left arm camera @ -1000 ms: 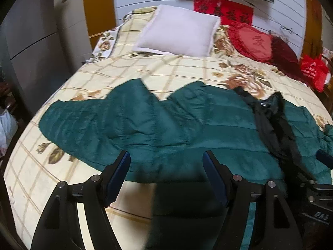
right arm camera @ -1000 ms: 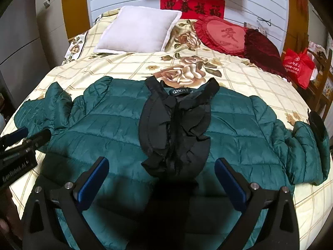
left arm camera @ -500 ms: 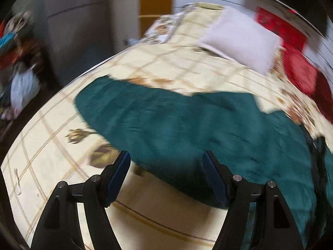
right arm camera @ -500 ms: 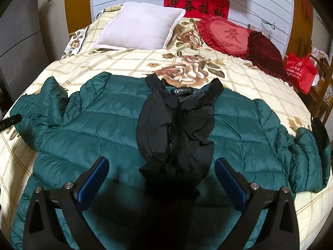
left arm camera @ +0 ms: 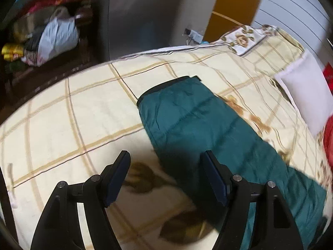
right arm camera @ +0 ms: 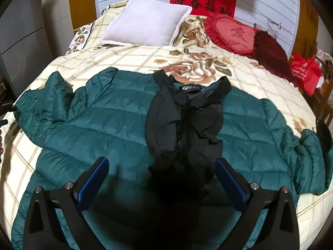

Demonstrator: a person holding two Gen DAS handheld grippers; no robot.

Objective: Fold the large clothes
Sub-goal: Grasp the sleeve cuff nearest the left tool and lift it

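Observation:
A dark green puffer jacket [right arm camera: 104, 120] lies spread flat on the bed, sleeves out to both sides, with its black hood [right arm camera: 183, 125] folded down over the middle. My right gripper [right arm camera: 161, 162] hovers open above the jacket's lower middle, with nothing between its fingers. In the left wrist view the jacket's left sleeve [left arm camera: 187, 114] stretches across the bedspread and ends in a dark cuff [left arm camera: 168, 85]. My left gripper [left arm camera: 165, 156] is open just short of that sleeve. Its right finger [left arm camera: 214, 177] is over the sleeve's near edge, and nothing is held.
The bedspread [right arm camera: 124, 60] is cream with checks and flowers. A white pillow [right arm camera: 147, 23], a red heart cushion [right arm camera: 233, 35] and a dark red cushion [right arm camera: 268, 50] lie at the head. A red bag [right arm camera: 303, 70] stands right of the bed. Bags [left arm camera: 56, 35] and a grey cabinet [left arm camera: 141, 10] stand past the left edge.
My left gripper has swung left and rolled, from over the jacket's body to the end of its left sleeve. The right gripper has stayed put, and the jacket has not moved.

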